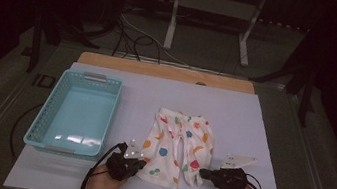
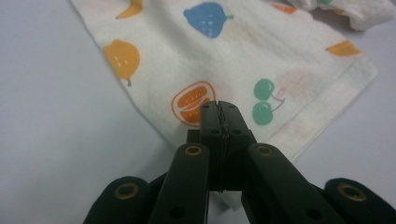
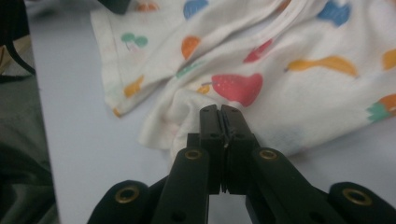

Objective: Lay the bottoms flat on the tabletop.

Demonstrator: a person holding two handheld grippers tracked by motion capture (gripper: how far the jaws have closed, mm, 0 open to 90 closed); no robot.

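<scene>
White shorts (image 1: 177,141) printed with coloured fruit lie flat on the lavender table top (image 1: 252,132), leg hems toward the person. My left gripper (image 1: 142,162) sits at the near left hem, jaws shut on the cloth's edge. In the left gripper view its tips (image 2: 220,109) pinch the shorts (image 2: 233,56) beside an orange-slice print. My right gripper (image 1: 202,172) is at the near right hem. Its tips (image 3: 219,112) are shut on a bunched fold of the shorts (image 3: 280,84) just below a red strawberry print.
A light blue plastic basket (image 1: 47,114), with nothing in it, stands on the table to the left of the shorts. A wooden board edge (image 1: 165,71) runs along the table's far side. Beyond it are a white metal stand (image 1: 215,5) and floor cables (image 1: 134,39).
</scene>
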